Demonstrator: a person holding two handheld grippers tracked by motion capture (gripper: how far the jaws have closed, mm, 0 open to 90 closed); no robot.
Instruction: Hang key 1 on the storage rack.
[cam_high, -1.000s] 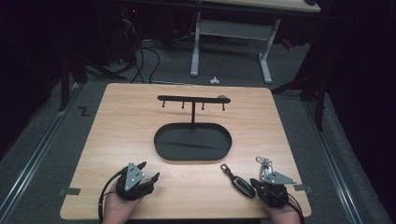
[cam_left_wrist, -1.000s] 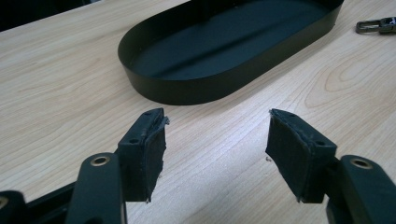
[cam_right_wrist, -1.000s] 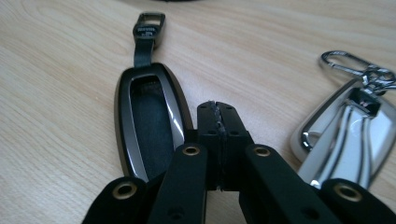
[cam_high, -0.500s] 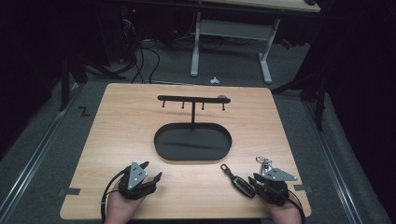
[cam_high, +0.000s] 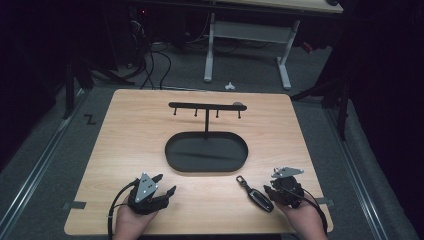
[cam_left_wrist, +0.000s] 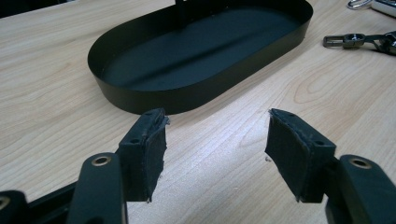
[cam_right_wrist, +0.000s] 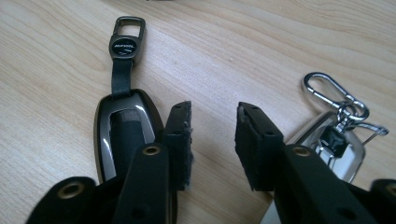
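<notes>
Two hand-held grippers rest low on the table, both with jaws apart.

The right hand-held gripper holds nothing; a dark key fob lies just beside its left jaw, and a silver key fob with a clip lies beside its right jaw. The left hand-held gripper grips nothing, near the black oval tray.

floor: grey carpet, dimly lit | table: light wood top | behind: white-legged desk, cables seen on floor
</notes>
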